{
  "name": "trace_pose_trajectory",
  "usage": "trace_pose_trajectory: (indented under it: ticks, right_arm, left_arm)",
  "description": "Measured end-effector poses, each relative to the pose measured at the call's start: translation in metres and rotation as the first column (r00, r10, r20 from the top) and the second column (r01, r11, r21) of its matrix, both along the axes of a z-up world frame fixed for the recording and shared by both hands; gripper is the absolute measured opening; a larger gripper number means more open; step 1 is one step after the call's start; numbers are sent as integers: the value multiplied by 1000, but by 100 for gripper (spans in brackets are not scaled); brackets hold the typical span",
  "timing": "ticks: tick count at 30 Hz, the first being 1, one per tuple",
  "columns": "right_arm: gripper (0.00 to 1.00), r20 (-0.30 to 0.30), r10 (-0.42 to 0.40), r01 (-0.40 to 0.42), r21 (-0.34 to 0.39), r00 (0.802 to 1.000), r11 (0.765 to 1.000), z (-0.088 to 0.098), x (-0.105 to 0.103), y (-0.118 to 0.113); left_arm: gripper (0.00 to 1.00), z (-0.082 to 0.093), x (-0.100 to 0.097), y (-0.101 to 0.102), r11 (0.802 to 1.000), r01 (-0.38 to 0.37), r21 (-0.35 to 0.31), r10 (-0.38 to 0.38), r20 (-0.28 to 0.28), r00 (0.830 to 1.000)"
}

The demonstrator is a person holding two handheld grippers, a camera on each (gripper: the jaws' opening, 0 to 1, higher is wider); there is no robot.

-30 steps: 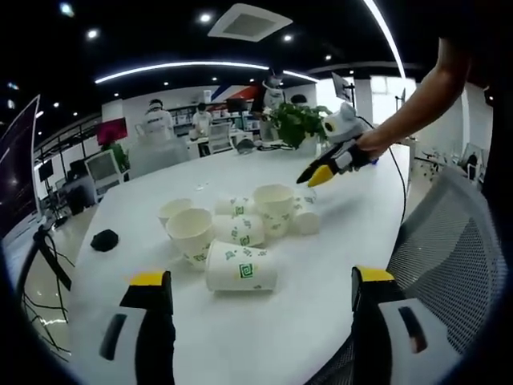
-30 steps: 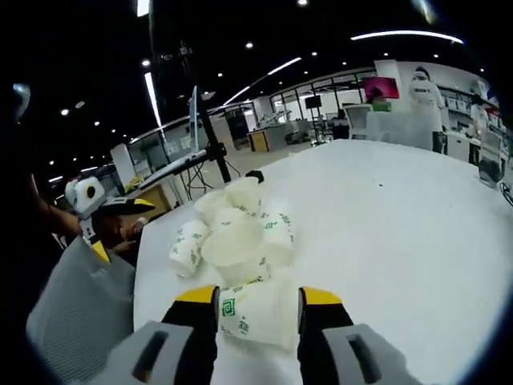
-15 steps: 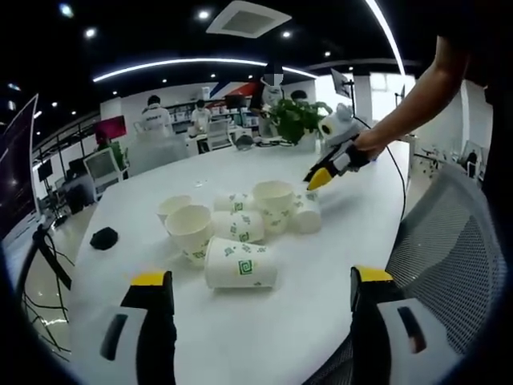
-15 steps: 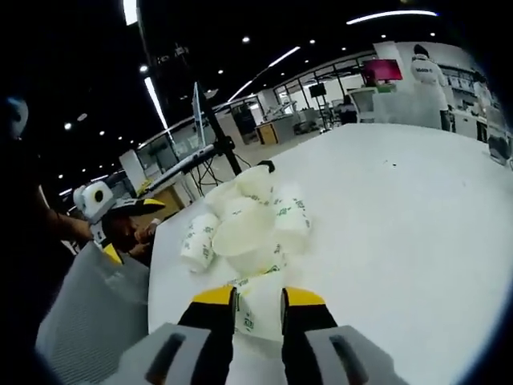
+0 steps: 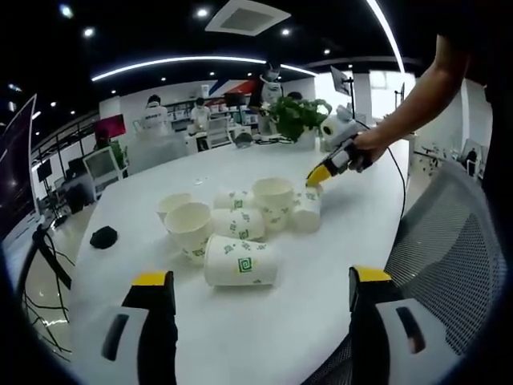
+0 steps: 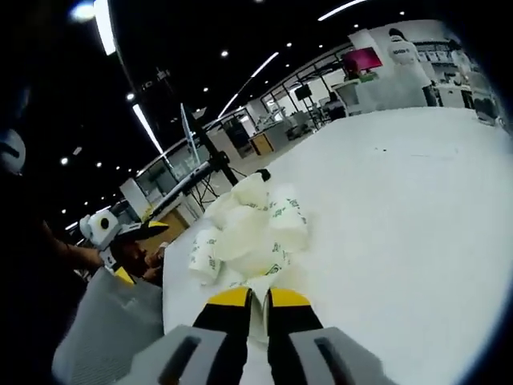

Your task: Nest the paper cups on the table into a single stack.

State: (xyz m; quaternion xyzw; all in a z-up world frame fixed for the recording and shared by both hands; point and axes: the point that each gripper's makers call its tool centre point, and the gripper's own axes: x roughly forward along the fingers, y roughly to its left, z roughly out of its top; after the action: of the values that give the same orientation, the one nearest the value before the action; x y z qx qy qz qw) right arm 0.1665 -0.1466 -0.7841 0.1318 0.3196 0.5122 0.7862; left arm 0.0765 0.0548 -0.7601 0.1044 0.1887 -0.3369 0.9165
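Several white paper cups with green print lie bunched on the white table [image 5: 264,337]. One cup [image 5: 239,261] lies on its side nearest my left gripper [image 5: 261,277], whose jaws stand wide open just short of it. Behind it are an upright cup [image 5: 189,227] and a taller one [image 5: 273,196]. At the far right of the bunch, my right gripper [image 5: 319,174] has its yellow tips on a cup [image 5: 306,212]. In the right gripper view, the right gripper [image 6: 259,298] is shut on that cup's wall [image 6: 258,287], with the pile [image 6: 248,228] just beyond. The left gripper [image 6: 138,250] shows at the left.
A small black object [image 5: 104,237] lies on the table's left side. A grey mesh chair [image 5: 449,241] stands at the table's near right edge. A potted plant [image 5: 296,120] sits at the far end. A tripod [image 6: 204,152] and several people are in the background.
The right gripper's jaws have closed from a wide gap onto the cup's wall. In the left gripper view it has dropped down to the rightmost cup. The left gripper has stayed put.
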Motion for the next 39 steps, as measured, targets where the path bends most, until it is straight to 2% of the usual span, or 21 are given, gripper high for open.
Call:
trace_pose_trajectory:
  ticks: [1, 7, 11, 16, 20, 23, 26, 31, 39]
  right_arm:
    - [3, -13, -9, 9, 36, 1000, 999, 5, -1, 0]
    - [0, -14, -39, 40, 83, 999, 996, 20, -5, -5]
    - [0, 9, -38, 37, 96, 999, 995, 32, -11, -5]
    - [0, 62, -22, 18, 76, 998, 997, 41, -20, -5]
    - [0, 115, 6, -8, 23, 993, 1000, 45, -30, -2]
    - [0, 165, 40, -32, -53, 985, 998, 44, -36, -2]
    - [0, 235, 101, -66, -153, 967, 986, 44, -42, 2]
    - [0, 310, 169, -89, -256, 936, 963, 41, -43, 8]
    - [0, 354, 271, -135, -365, 895, 921, 33, -48, 24]
  left_arm:
    - [89, 0, 0, 0, 1000, 1, 0, -1, 0, 1000]
    - [88, 1, -1, 0, 1000, 3, 0, -3, 4, 1000]
    - [88, 1, -2, -2, 1000, 15, 3, -15, 4, 1000]
    - [88, 1, -3, -4, 1000, 26, 6, -26, 5, 1000]
    - [88, 2, -3, -4, 1000, 24, 3, -24, 11, 1000]
    - [88, 3, -3, -4, 1000, 23, 4, -23, 13, 1000]
    - [88, 4, -3, -4, 1000, 24, 3, -24, 17, 1000]
    - [88, 4, -2, -3, 1000, 20, 3, -20, 23, 1000]
    - [88, 5, -2, -2, 1000, 17, 2, -17, 25, 1000]
